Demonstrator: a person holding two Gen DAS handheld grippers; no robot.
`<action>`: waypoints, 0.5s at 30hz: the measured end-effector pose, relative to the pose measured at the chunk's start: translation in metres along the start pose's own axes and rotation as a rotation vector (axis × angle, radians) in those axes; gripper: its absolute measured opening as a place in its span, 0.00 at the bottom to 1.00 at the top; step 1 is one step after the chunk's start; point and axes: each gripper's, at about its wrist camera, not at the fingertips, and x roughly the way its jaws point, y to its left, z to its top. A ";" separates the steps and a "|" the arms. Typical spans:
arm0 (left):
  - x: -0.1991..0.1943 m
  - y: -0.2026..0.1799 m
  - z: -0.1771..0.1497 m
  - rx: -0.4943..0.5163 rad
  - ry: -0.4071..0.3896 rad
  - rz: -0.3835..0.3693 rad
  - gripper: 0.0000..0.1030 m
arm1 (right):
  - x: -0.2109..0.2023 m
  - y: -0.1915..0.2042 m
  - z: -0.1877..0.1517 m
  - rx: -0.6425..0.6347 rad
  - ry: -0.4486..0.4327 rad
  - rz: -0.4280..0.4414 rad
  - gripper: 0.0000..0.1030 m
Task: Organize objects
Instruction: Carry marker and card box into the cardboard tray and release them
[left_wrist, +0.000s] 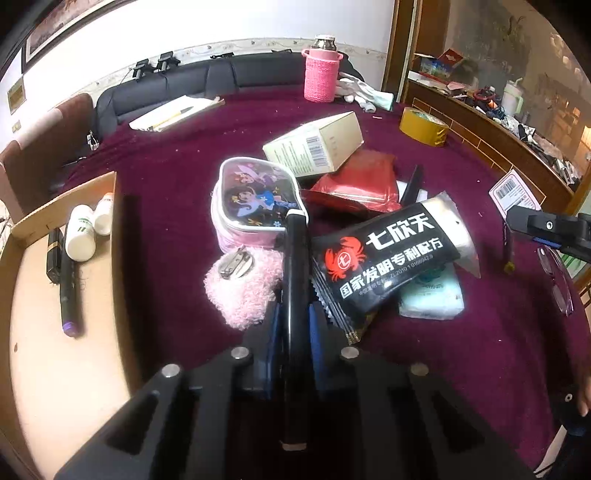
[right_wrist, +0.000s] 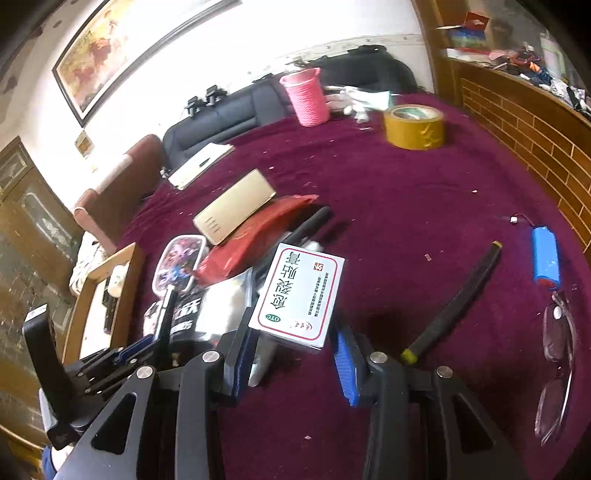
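My left gripper (left_wrist: 295, 325) is shut on a black pen-like stick (left_wrist: 295, 280), held above a pile on the maroon tablecloth (left_wrist: 166, 177): a cartoon pouch (left_wrist: 255, 195), a pink fluffy brooch (left_wrist: 240, 284), a black crab-logo packet (left_wrist: 388, 254), a red packet (left_wrist: 358, 184) and a beige box (left_wrist: 314, 146). My right gripper (right_wrist: 295, 354) holds a white medicine box (right_wrist: 299, 295) between its blue pads (right_wrist: 345, 363), lifted at the pile's right side. The left gripper also shows in the right wrist view (right_wrist: 147, 347).
A cardboard tray (left_wrist: 55, 350) at left holds two white bottles (left_wrist: 81, 232) and dark pens. To the right lie a black stick (right_wrist: 454, 302), a blue battery (right_wrist: 546, 256) and glasses (right_wrist: 557, 369). A tape roll (right_wrist: 413, 127) and pink-sleeved flask (left_wrist: 320, 72) stand farther back.
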 end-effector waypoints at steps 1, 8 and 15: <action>-0.002 0.002 -0.001 -0.015 -0.004 -0.009 0.14 | -0.001 0.002 -0.001 -0.002 0.001 0.012 0.41; -0.029 0.022 -0.006 -0.124 -0.052 -0.148 0.14 | -0.002 0.024 -0.008 -0.049 0.010 0.066 0.41; -0.067 0.054 -0.010 -0.208 -0.124 -0.176 0.14 | 0.004 0.062 -0.013 -0.122 0.049 0.121 0.41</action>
